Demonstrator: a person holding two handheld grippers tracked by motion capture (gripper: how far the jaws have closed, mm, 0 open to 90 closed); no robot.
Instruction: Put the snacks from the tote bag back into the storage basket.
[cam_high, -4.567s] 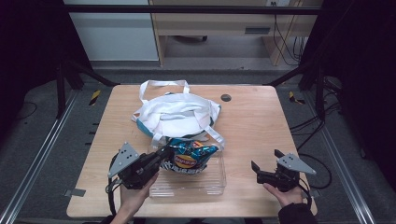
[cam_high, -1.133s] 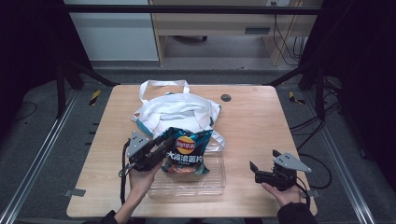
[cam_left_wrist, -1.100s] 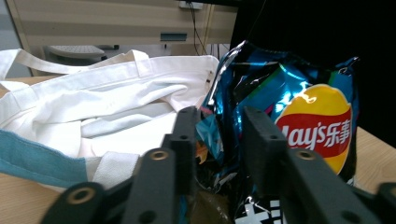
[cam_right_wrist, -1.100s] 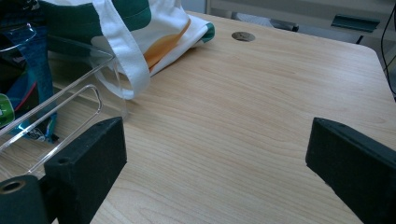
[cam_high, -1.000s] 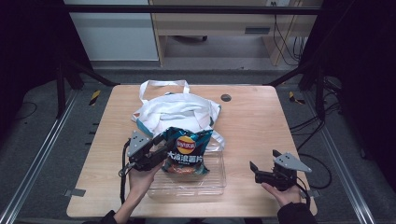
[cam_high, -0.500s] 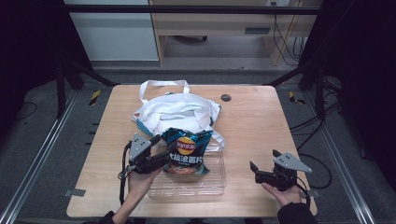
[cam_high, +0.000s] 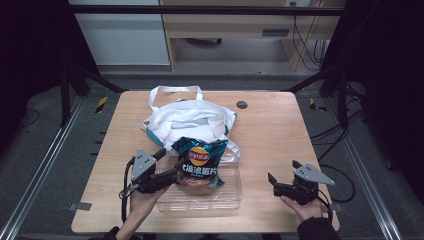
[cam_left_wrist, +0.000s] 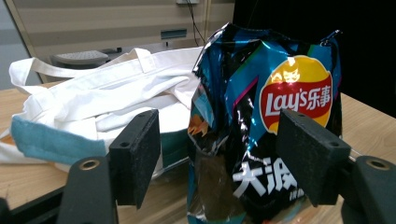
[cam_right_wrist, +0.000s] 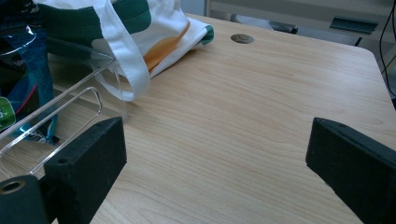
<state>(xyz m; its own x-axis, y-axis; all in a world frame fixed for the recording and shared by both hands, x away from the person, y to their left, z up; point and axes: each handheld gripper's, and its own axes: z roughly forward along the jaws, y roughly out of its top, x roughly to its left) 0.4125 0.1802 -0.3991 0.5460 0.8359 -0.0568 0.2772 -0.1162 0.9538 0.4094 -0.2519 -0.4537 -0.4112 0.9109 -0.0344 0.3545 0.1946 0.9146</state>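
The left tongs (cam_high: 176, 168) are black, with a grey three-cornered plate on top and a black cable hanging from the back. The right tongs (cam_high: 271, 183) look the same. In the gripper views, each jaw is a thick black block with a round screw hole. The right sleeve (cam_high: 314, 231) is dark.

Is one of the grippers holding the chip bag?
Neither. The left gripper is open, its jaws apart around the chip bag; the right gripper is open over bare table.
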